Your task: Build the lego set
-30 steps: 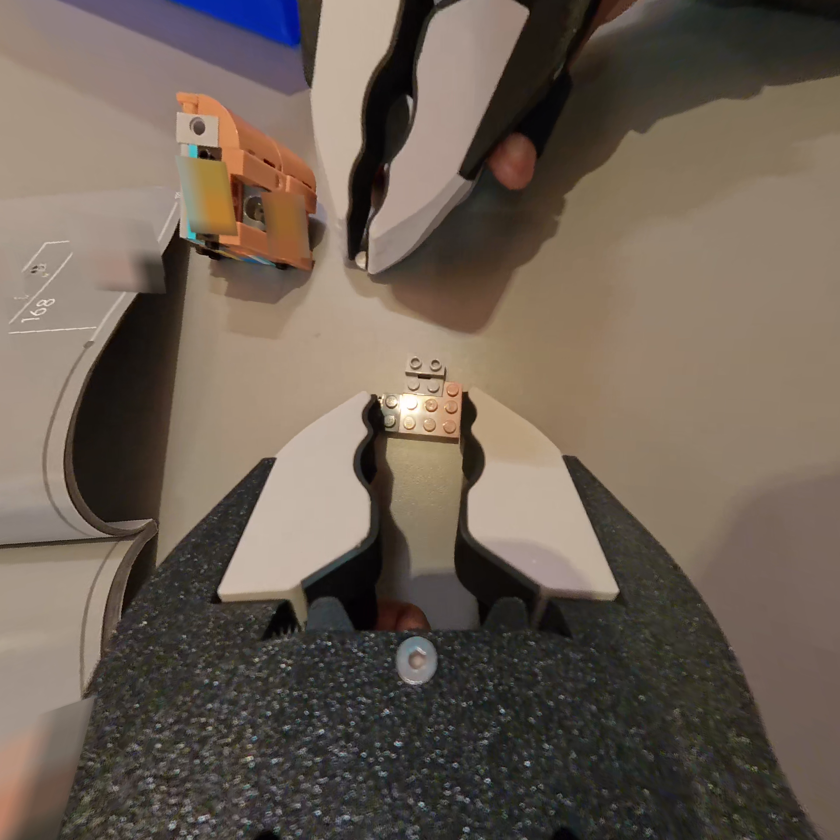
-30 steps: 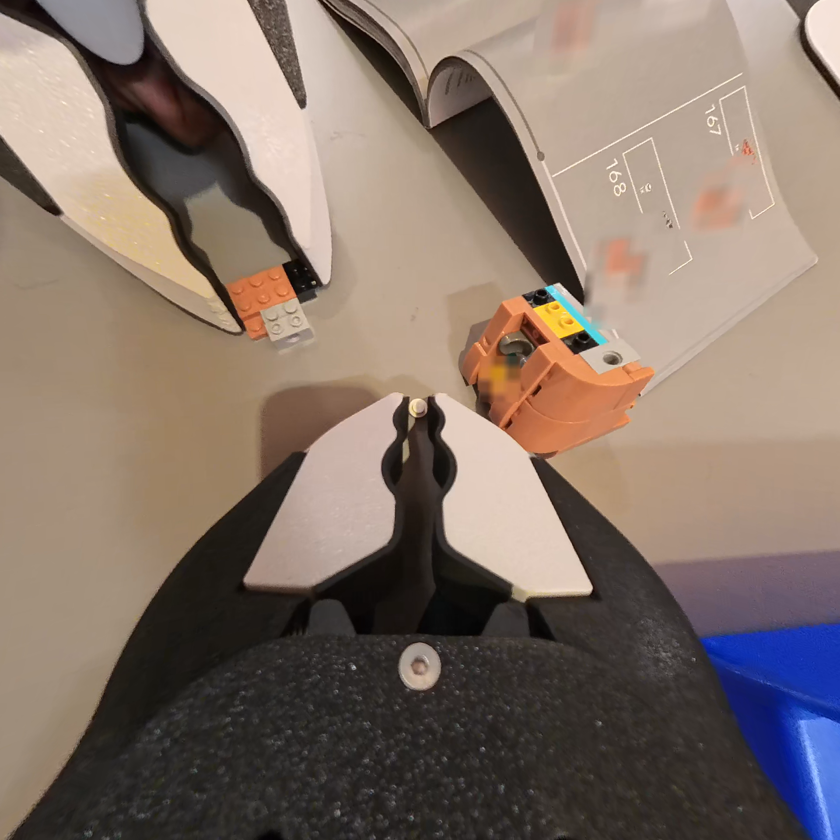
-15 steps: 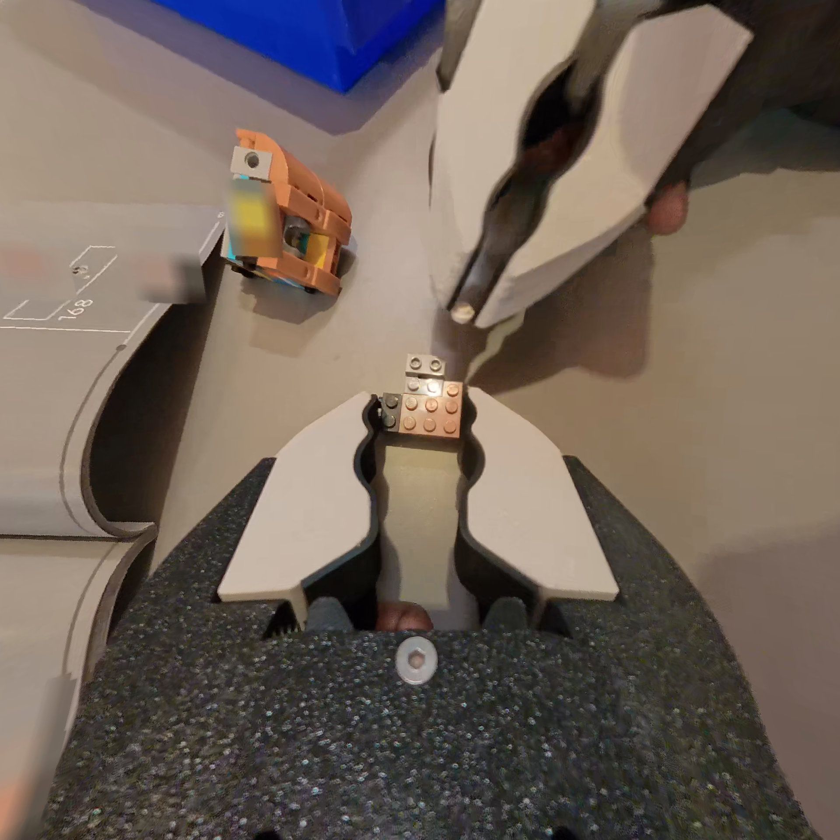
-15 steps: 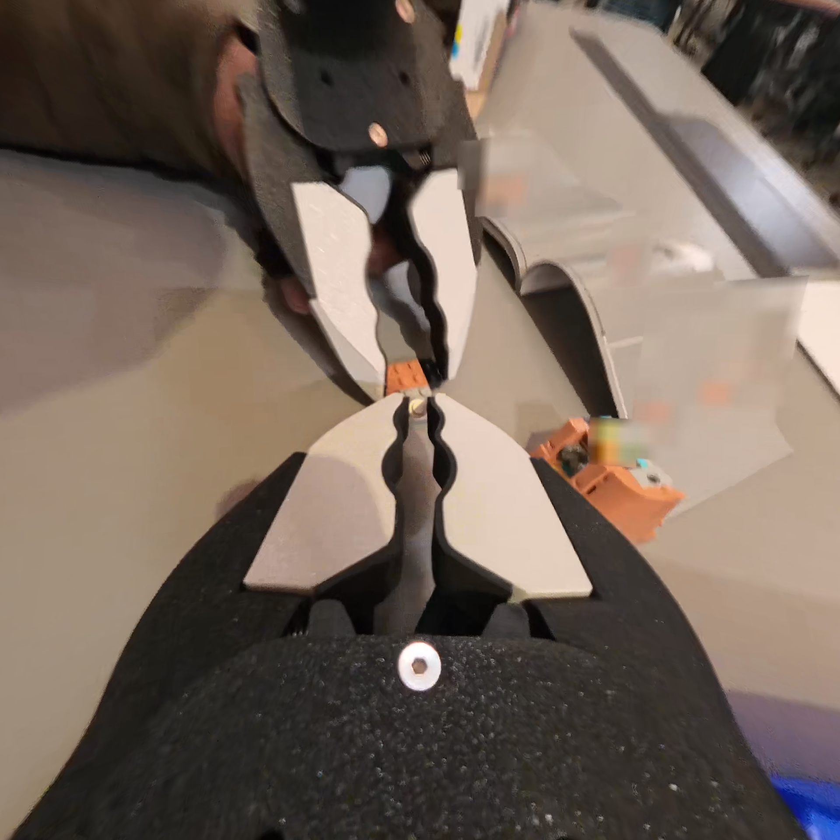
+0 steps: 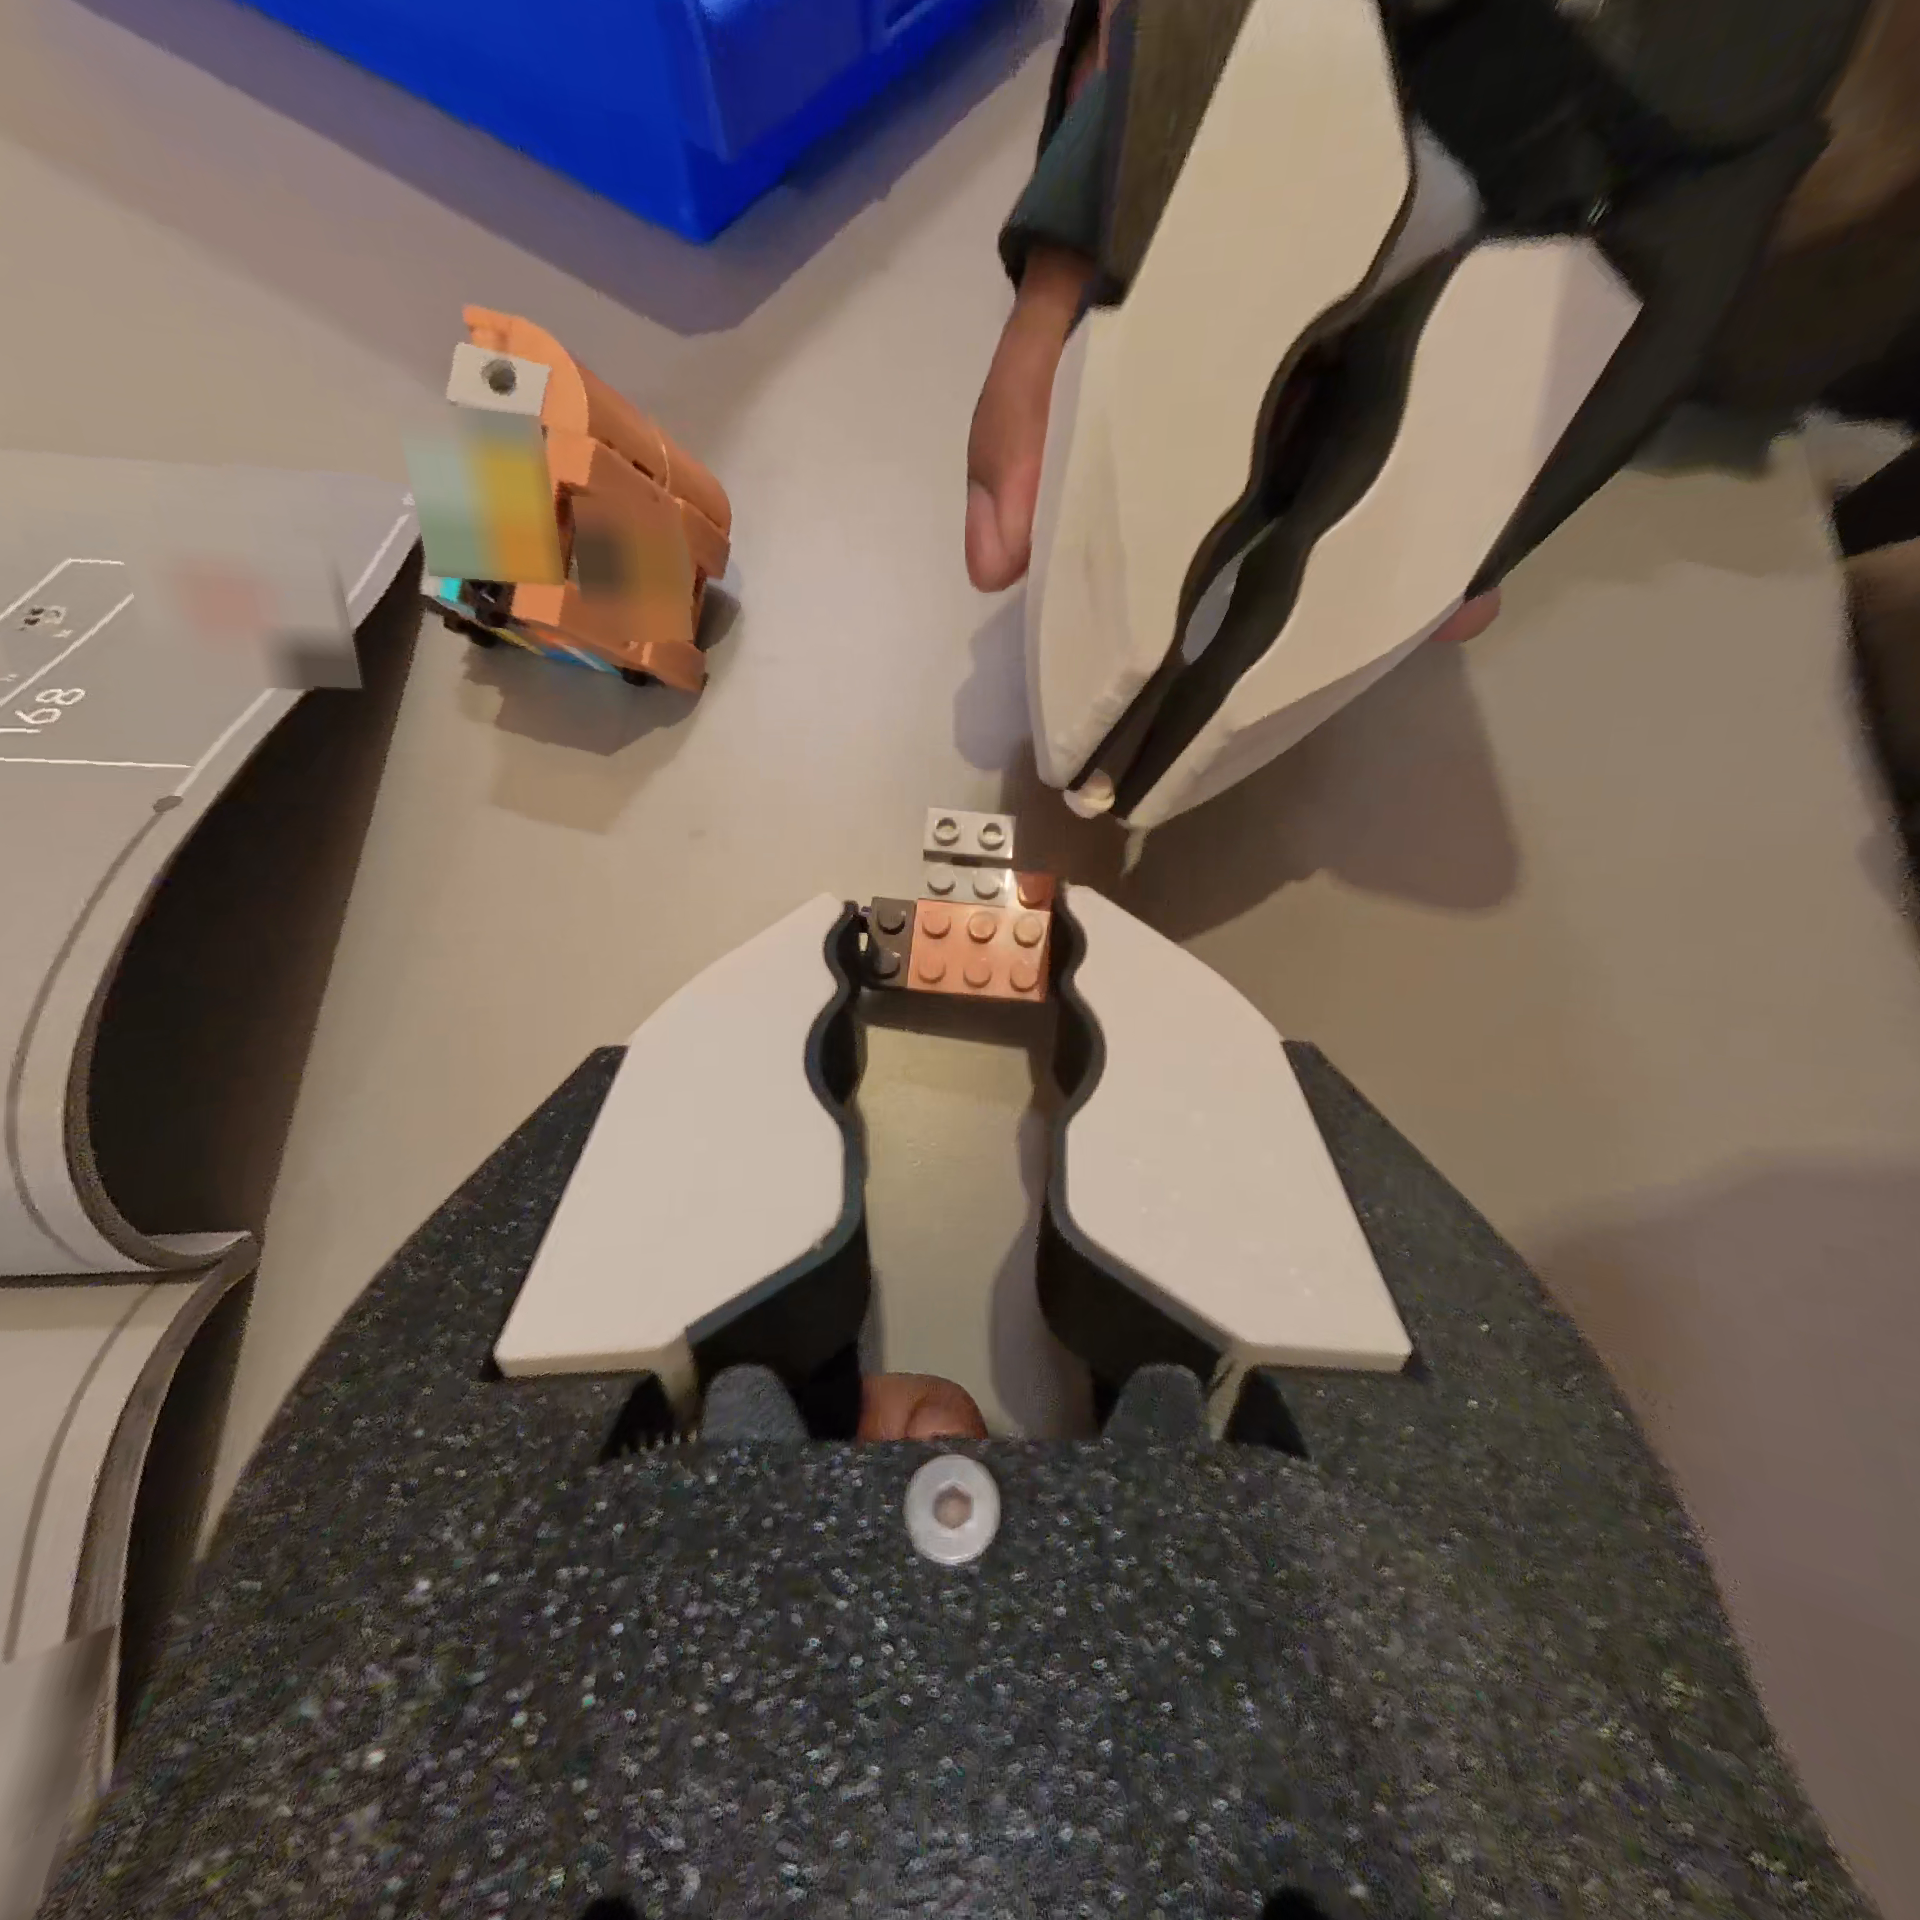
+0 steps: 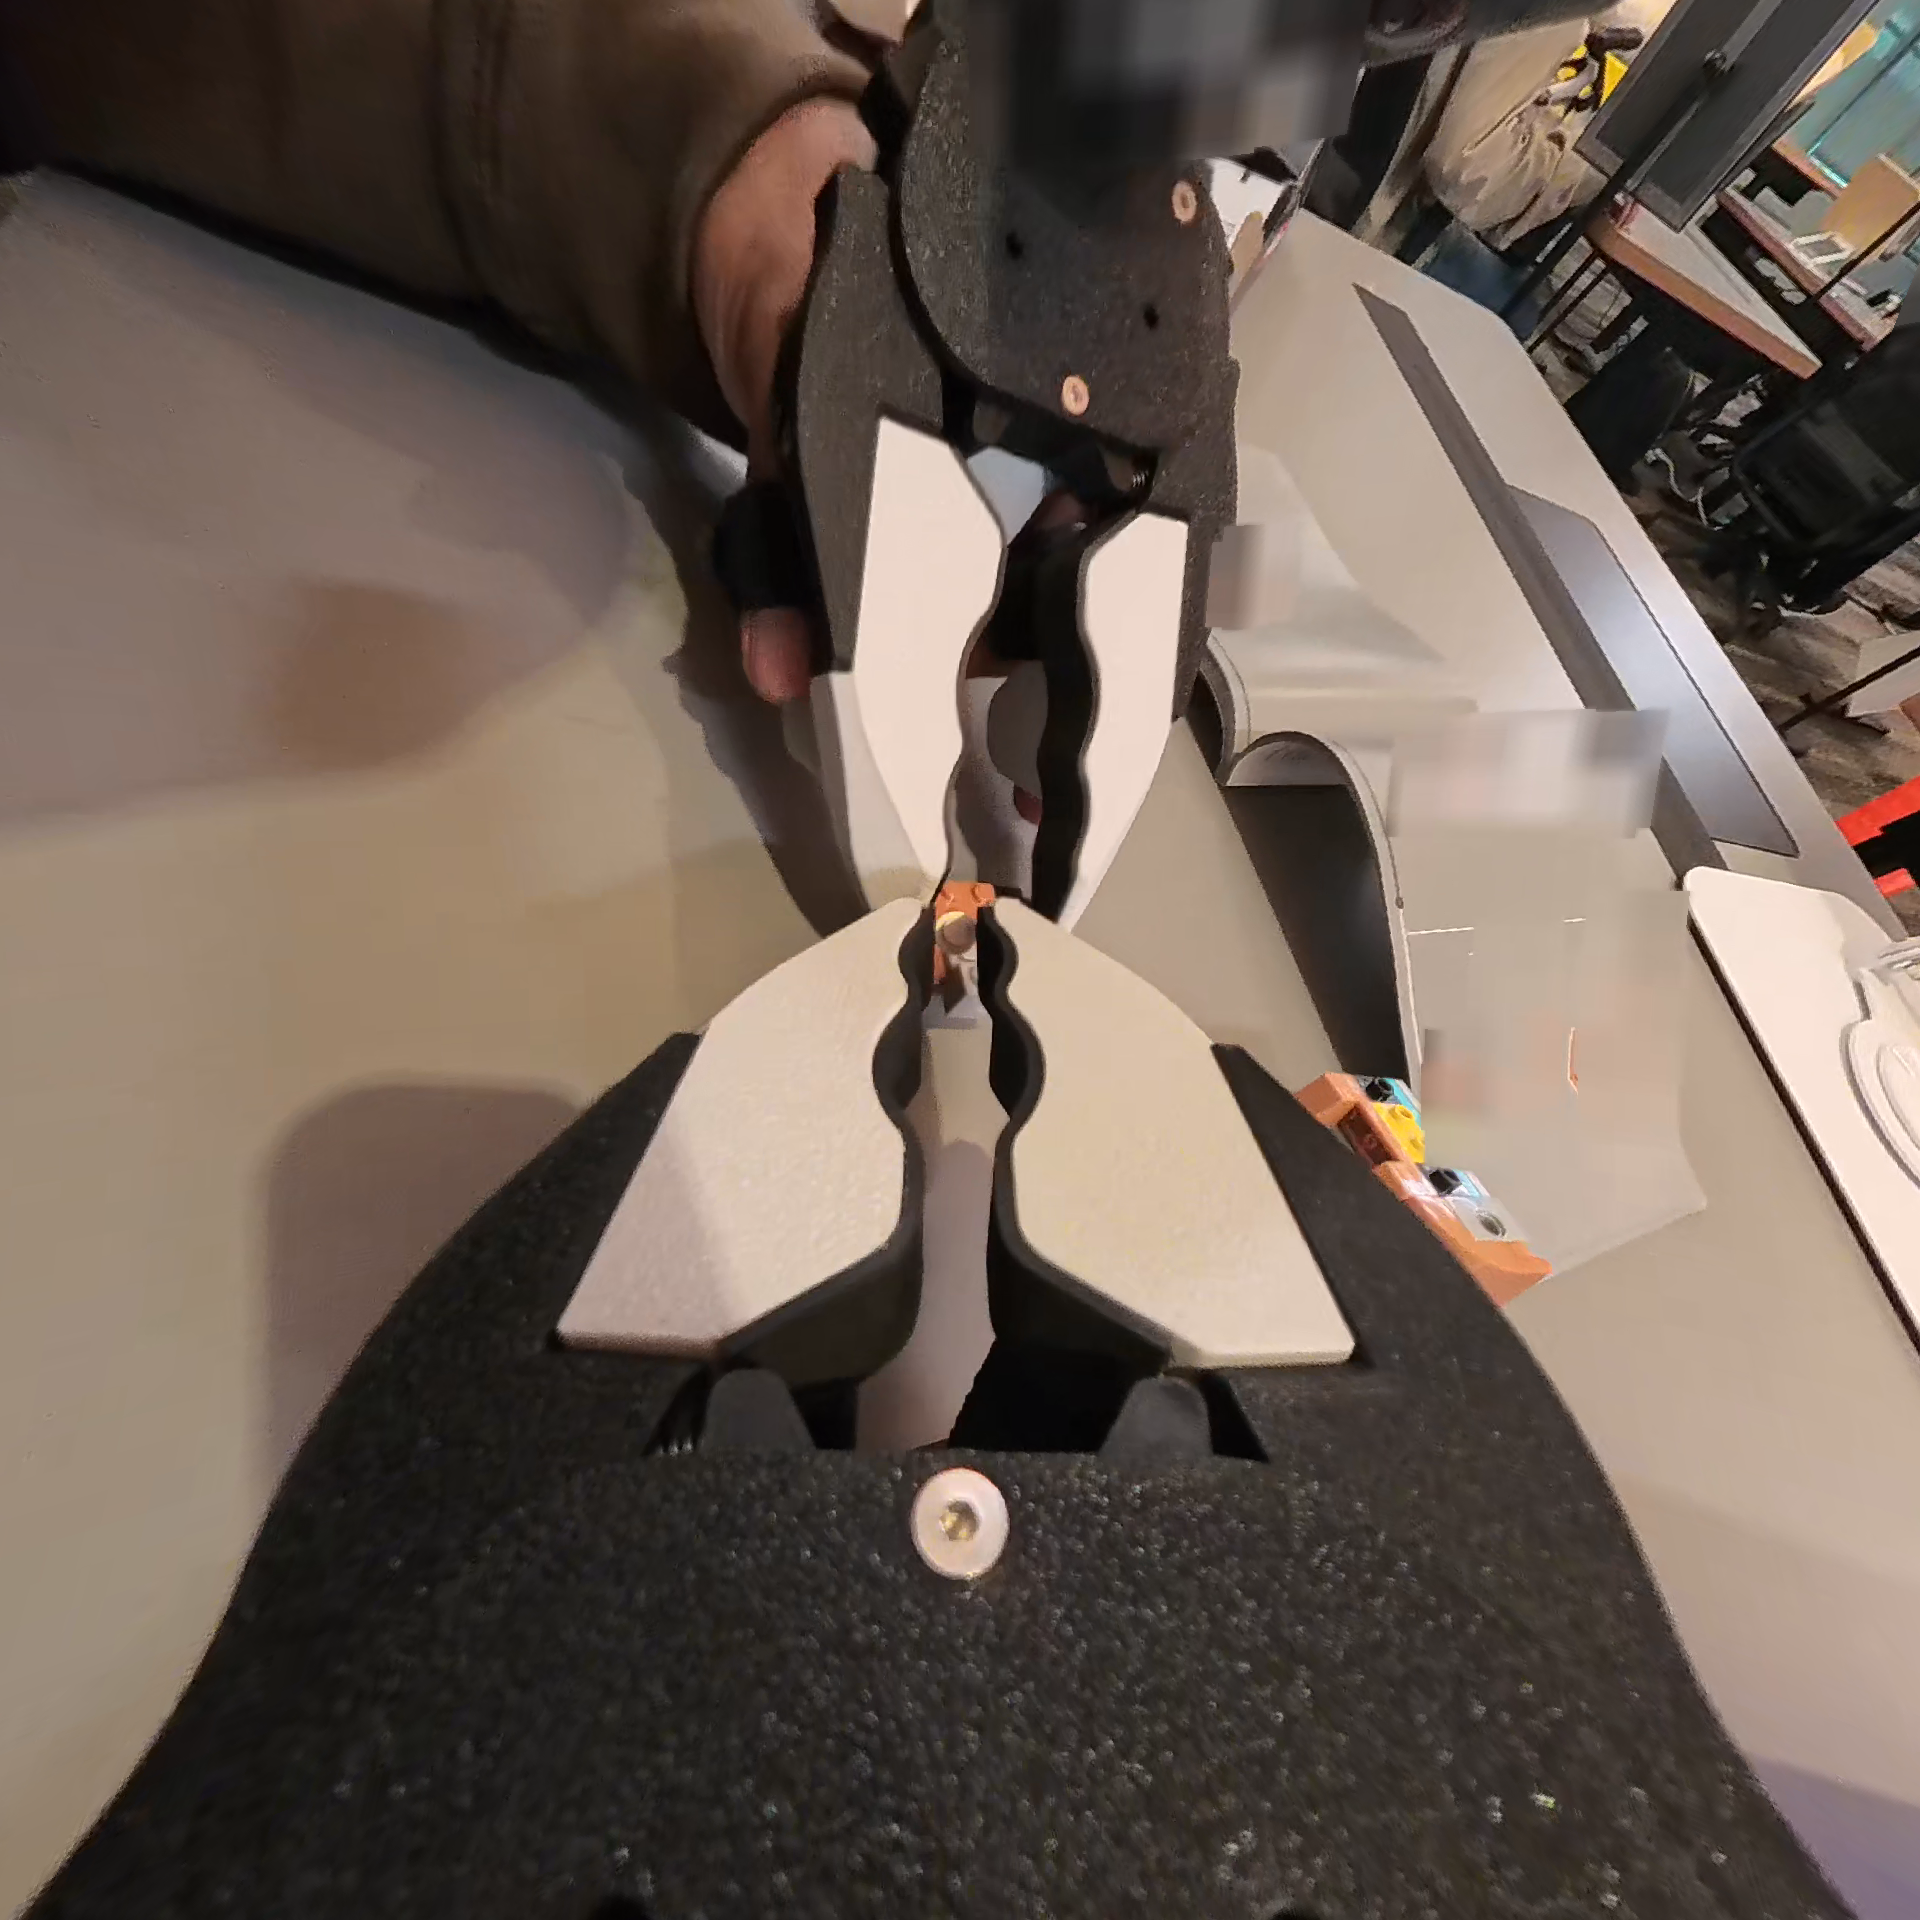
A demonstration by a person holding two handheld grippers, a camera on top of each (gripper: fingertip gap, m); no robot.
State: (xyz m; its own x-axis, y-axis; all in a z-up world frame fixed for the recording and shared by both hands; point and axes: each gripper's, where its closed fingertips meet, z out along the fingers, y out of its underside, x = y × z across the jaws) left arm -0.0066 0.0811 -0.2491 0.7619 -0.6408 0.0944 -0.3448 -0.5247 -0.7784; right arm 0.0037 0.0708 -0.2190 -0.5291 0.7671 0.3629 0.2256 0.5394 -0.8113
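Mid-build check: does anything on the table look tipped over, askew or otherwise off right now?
Yes: the orange sub-assembly lies tipped on its side beside the open manual. The left gripper squarely clamps the small plate stack; the right gripper pinches a tiny pale piece.

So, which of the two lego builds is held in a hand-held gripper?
The small flat plate build, orange with grey and black parts, is clamped in the left hand-held gripper. The bigger orange rounded build lies free on the table beside the booklet.
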